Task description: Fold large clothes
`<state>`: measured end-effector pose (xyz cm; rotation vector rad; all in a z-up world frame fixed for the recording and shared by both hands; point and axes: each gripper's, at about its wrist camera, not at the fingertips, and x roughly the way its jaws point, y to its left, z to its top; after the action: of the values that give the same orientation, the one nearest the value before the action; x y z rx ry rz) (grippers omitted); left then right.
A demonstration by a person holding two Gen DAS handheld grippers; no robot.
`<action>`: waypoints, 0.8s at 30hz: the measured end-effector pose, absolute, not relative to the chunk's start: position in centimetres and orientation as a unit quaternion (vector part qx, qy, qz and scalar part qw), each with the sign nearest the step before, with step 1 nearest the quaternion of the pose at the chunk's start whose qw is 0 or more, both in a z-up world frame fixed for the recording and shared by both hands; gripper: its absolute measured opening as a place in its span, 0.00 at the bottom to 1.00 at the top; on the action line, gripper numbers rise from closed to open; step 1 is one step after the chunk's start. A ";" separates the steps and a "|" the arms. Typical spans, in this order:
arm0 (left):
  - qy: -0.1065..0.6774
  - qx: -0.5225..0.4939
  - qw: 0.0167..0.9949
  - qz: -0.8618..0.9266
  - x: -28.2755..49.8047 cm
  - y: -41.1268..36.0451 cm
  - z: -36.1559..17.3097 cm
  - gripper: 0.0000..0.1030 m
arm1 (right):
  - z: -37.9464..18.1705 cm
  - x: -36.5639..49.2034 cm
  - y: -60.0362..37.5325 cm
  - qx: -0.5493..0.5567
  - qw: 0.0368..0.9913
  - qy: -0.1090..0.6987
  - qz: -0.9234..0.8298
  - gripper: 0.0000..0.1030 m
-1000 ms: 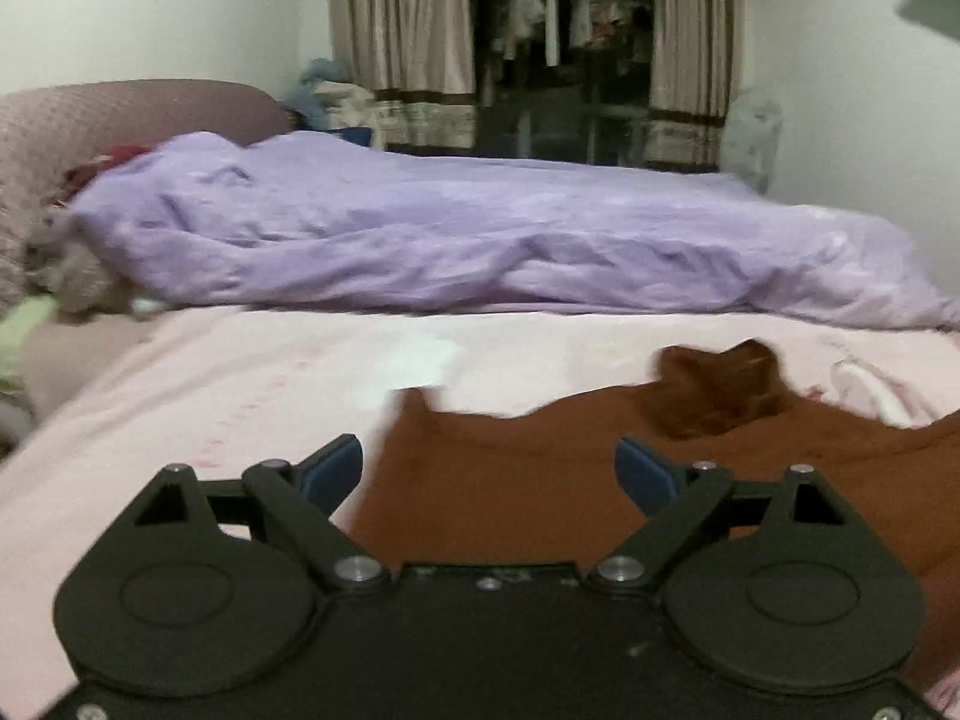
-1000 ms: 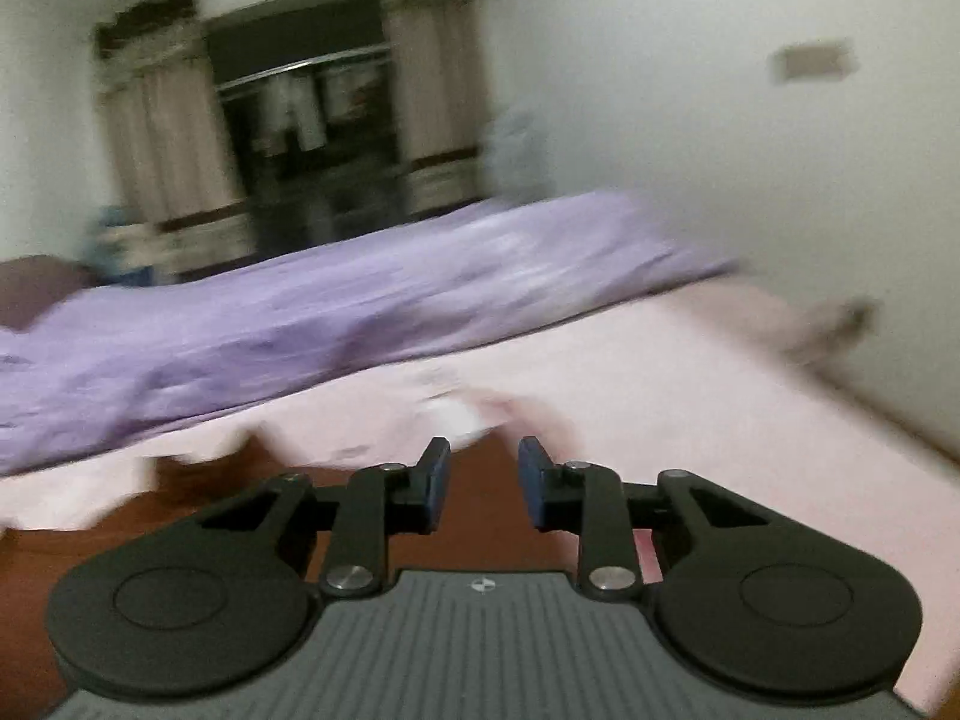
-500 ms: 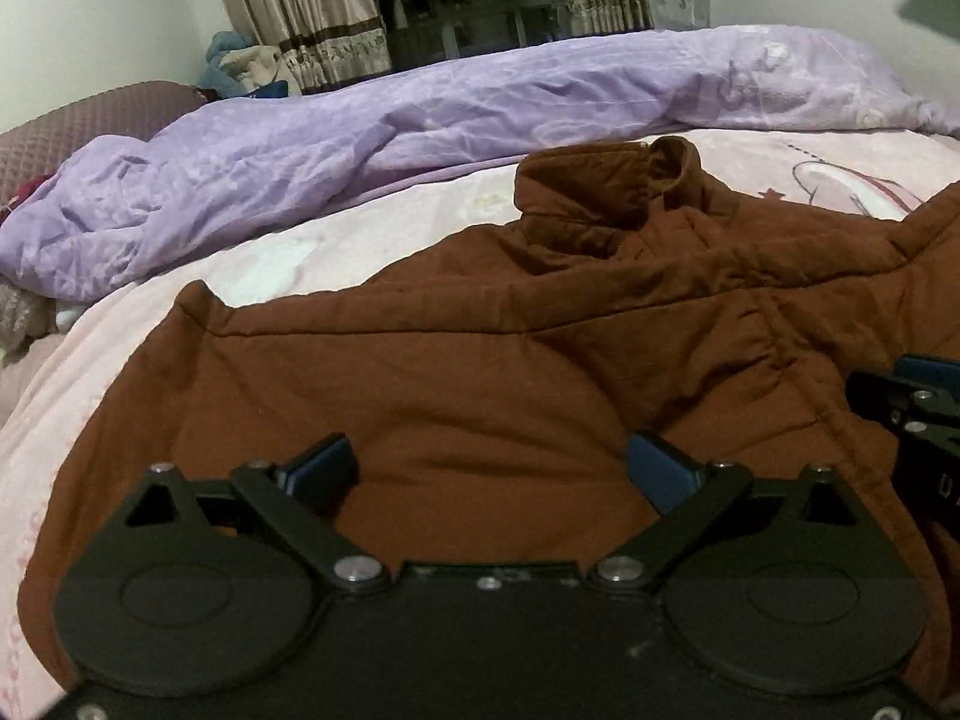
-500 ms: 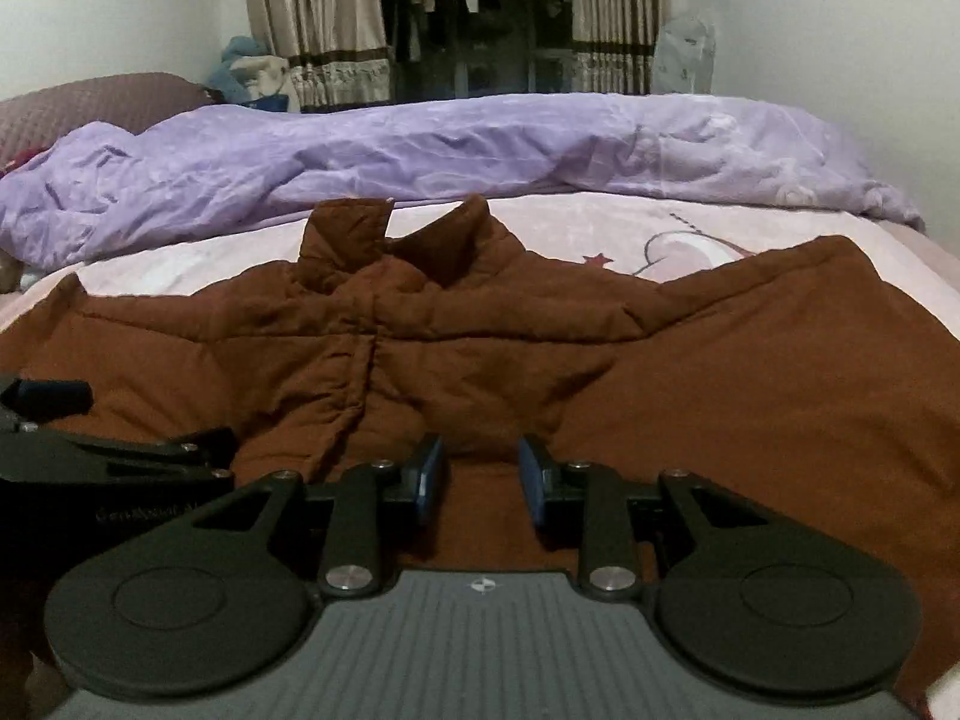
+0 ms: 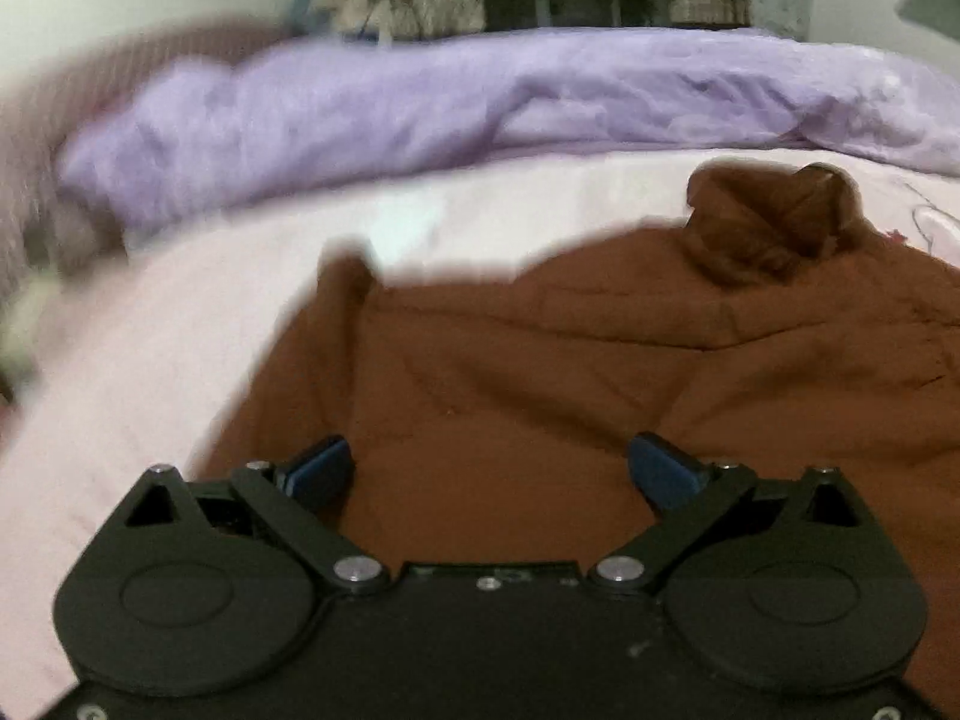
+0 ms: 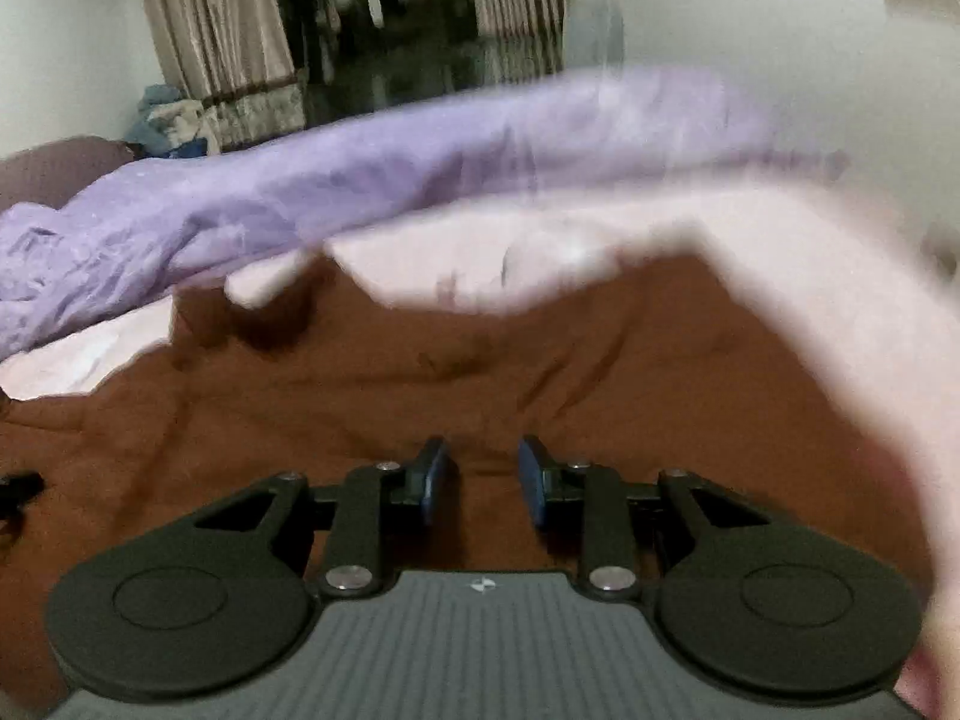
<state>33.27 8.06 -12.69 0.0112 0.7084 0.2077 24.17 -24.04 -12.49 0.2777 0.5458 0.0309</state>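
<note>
My left tool point(image 5: 489, 471) gapes wide, empty, above the brown jacket point(image 5: 570, 372) spread mid-frame on the bed point(image 5: 150, 348). My right tool point(image 6: 483, 483), narrowly parted, grips nothing, hovering over the jacket to catch an edge.

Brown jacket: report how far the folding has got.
Done: the brown jacket lies spread on the pink sheet, collar toward the purple duvet. No fold shows yet. In hand: nothing. The left gripper stands wide open above the cloth, and the right gripper hangs over it with a narrow gap and nothing pinched. Left: every fold.
</note>
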 end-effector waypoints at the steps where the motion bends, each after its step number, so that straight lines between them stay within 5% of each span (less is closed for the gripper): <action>1: 0.336 -0.008 0.936 0.103 33.2 8.4 -13.3 1.00 | -13.4 23.9 -24.1 0.129 0.962 0.241 0.021 0.32; 12: 0.308 0.041 0.937 0.157 33.2 12.8 -10.2 1.00 | -9.4 21.6 -26.6 0.057 0.974 0.208 -0.069 0.37; 16: 0.328 -0.017 0.933 0.148 34.1 15.8 -14.7 1.00 | -13.4 24.3 -31.4 0.133 0.945 0.286 -0.082 0.38; 18: 0.320 -0.045 0.935 0.148 33.7 16.5 -14.3 1.00 | -14.0 23.1 -33.3 0.223 0.938 0.251 -0.084 0.40; 20: 0.324 -0.023 0.934 0.150 33.9 16.2 -13.9 1.00 | -13.0 21.7 -34.2 0.272 0.930 0.235 -0.078 0.61; 21: 0.325 -0.008 0.933 0.153 34.0 15.8 -13.8 1.00 | -12.2 20.8 -34.4 0.282 0.929 0.226 -0.084 0.84; 22: 0.324 0.008 0.933 0.157 33.9 15.4 -13.4 1.00 | -11.5 19.9 -34.5 0.279 0.929 0.226 -0.094 0.94; 24: 0.322 0.025 0.933 0.159 33.1 14.7 -12.7 1.00 | -10.8 18.2 -34.5 0.260 0.929 0.240 -0.106 0.94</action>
<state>33.09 14.66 -12.69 0.0517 0.6581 0.3255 18.24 -34.50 -10.82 0.5326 0.4921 -0.2176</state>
